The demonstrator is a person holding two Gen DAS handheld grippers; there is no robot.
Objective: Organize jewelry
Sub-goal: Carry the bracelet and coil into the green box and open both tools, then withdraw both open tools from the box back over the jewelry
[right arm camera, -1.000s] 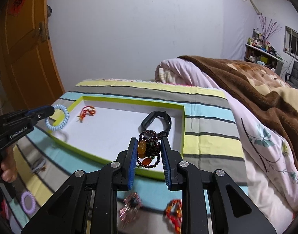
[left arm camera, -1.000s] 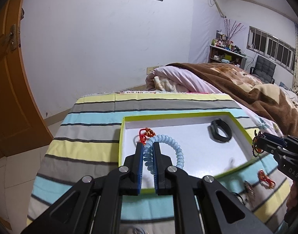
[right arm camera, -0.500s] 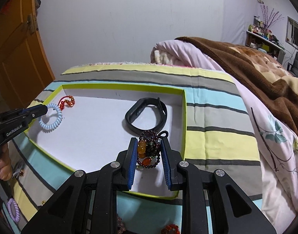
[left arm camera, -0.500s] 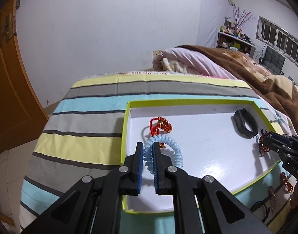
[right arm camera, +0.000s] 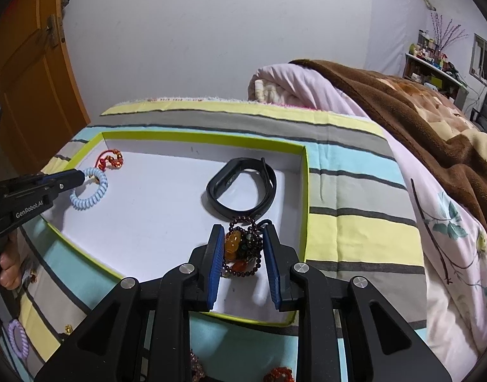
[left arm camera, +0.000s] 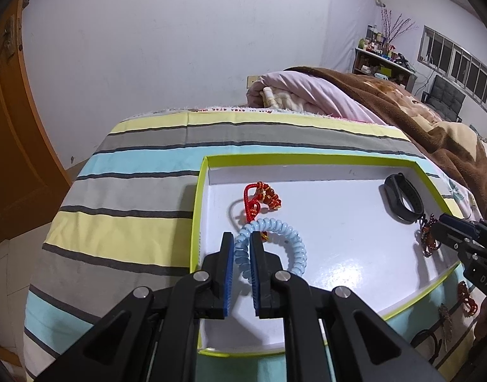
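Note:
A white tray with a lime-green rim lies on a striped cloth. In it are a red knotted charm and a black wristband. My left gripper is shut on a pale blue coil bracelet, low over the tray's left side. My right gripper holds a dark beaded bracelet with amber beads over the tray's right side; its jaws stand wider than before, and the beads still sit between them.
Loose jewelry lies on the striped cloth in front of the tray: a purple coil, red beaded pieces and a dark piece. A brown blanket and pink quilt lie to the right. An orange door stands at left.
Both grippers moved forward and down over the tray with their bracelets. The right jaws have widened around the beaded bracelet.

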